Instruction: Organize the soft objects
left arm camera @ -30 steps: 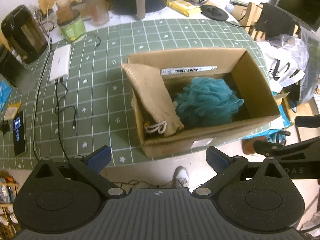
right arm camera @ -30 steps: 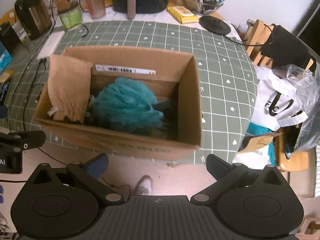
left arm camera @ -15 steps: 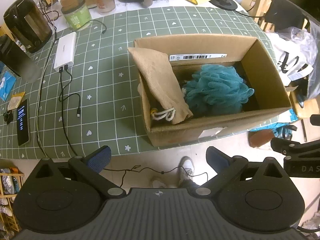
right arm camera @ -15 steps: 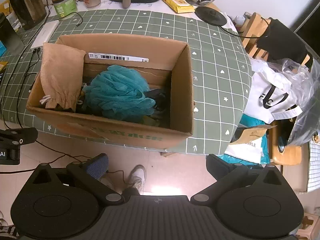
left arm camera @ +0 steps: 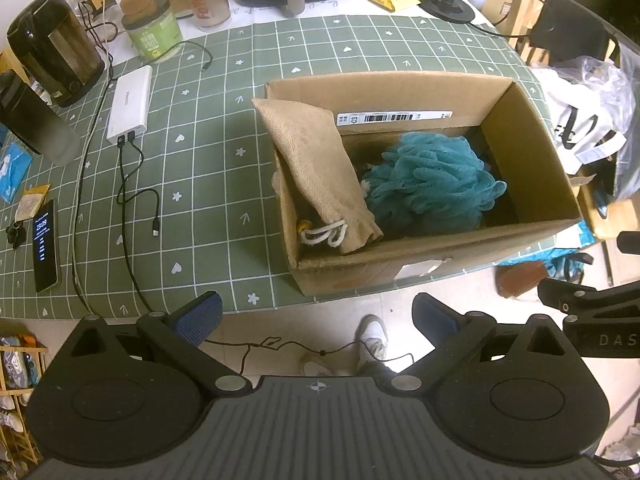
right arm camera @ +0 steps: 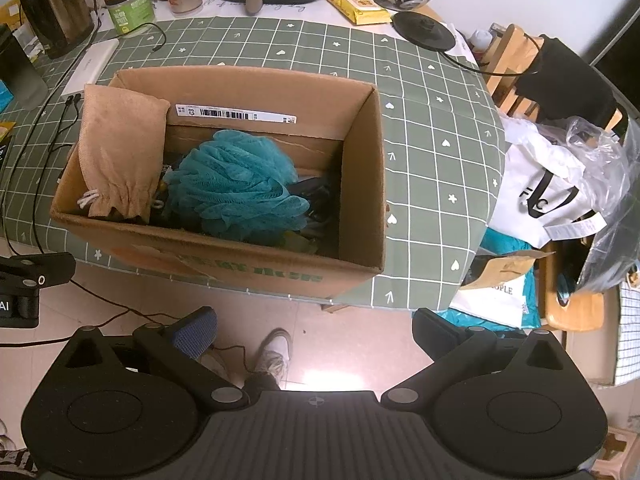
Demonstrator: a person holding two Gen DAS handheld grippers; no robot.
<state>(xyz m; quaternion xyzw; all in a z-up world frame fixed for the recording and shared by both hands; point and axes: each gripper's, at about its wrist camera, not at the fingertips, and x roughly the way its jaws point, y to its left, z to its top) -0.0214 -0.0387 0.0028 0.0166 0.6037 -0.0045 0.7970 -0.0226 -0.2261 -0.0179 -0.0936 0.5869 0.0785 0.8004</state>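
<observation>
the cardboard box point(left arm camera: 436, 268) sits at the near edge of the green mat point(left arm camera: 208, 184), likely for easy reach. inside, the teal bath pouf point(left arm camera: 432, 180) fills the middle; the burlap pouch point(left arm camera: 320, 168) leans on the left wall. the left gripper point(left arm camera: 316, 316) and right gripper point(right arm camera: 314, 326) hang spread and empty over bare floor, well apart from the box.

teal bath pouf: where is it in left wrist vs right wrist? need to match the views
Left wrist: teal bath pouf sits right of centre, inside the cardboard box, right of the burlap pouch.
Right wrist: the pouf sits left of centre, in the box's middle.
Shared landmark: the barcode label on the box's far wall, just above the pouf.
</observation>
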